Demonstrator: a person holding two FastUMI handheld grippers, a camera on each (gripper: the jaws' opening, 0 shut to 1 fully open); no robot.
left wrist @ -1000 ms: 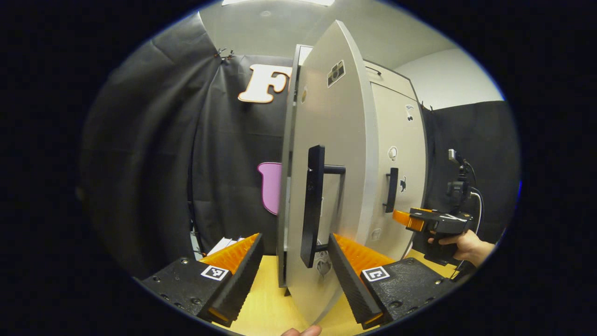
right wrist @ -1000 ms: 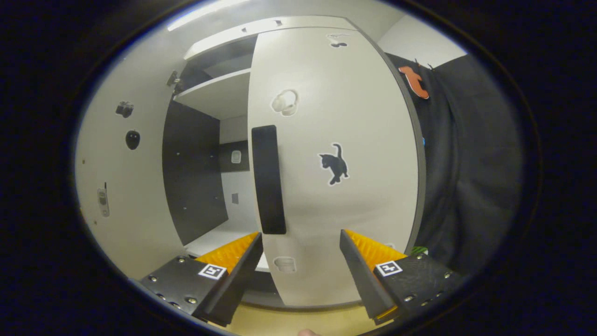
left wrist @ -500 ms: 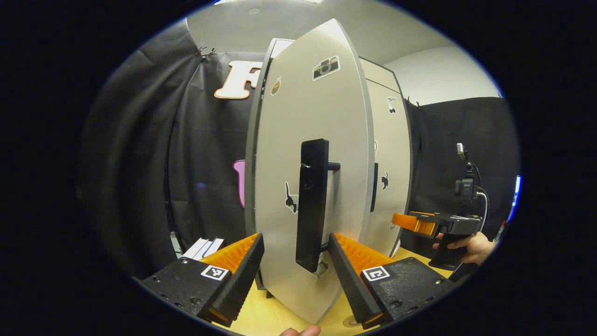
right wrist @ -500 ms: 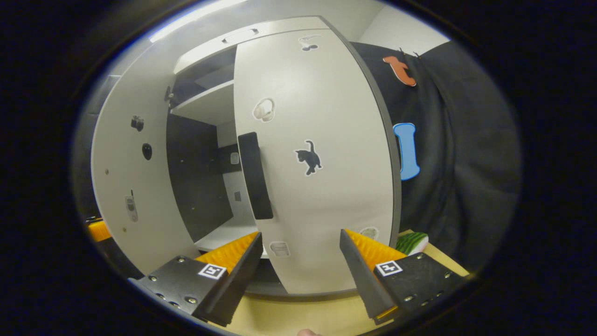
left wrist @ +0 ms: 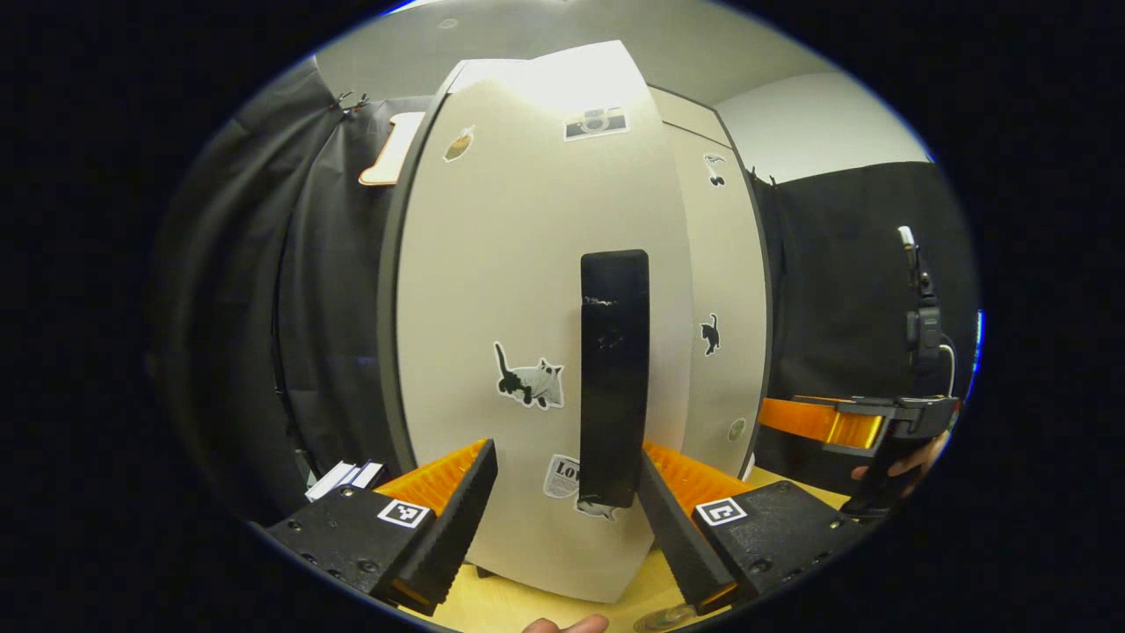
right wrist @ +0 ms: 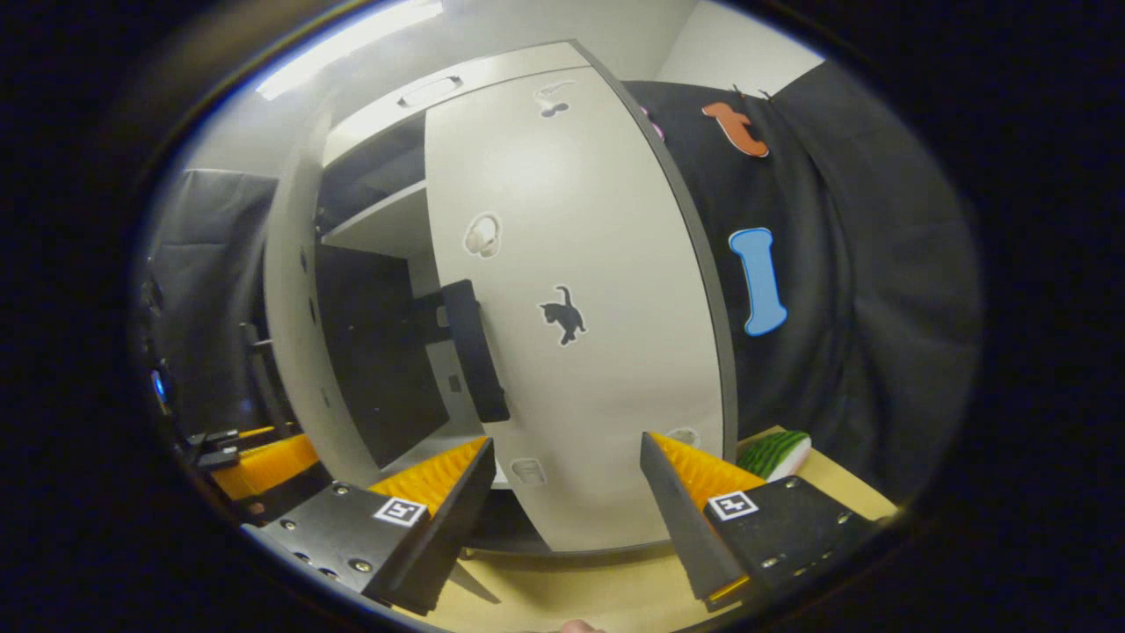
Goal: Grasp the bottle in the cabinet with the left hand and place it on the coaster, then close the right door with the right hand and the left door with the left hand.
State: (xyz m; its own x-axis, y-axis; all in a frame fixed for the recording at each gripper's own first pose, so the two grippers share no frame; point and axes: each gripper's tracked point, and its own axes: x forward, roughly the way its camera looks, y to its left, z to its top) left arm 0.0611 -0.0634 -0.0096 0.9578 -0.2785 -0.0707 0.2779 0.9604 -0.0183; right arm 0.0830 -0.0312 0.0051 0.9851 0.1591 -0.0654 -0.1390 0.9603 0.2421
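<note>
Left gripper view: left gripper (left wrist: 562, 510) at bottom, jaws wide, holding nothing. Left door (left wrist: 492, 290) partly open just ahead; its black handle (left wrist: 613, 378) near right finger, contact unclear. Cat sticker (left wrist: 527, 380) left of handle. Right door (left wrist: 716, 308) beyond, shut. Right gripper (left wrist: 795, 418) at far right, in hand (left wrist: 905, 462).

Right gripper view: left door (right wrist: 286, 334) at left, ajar; dark cabinet (right wrist: 378, 352) interior with shelf. Right door (right wrist: 580, 308) shut, handle (right wrist: 475, 352) at left edge. Right gripper (right wrist: 562, 510) jaws wide, empty, off door. Bottle location: cannot tell.
</note>
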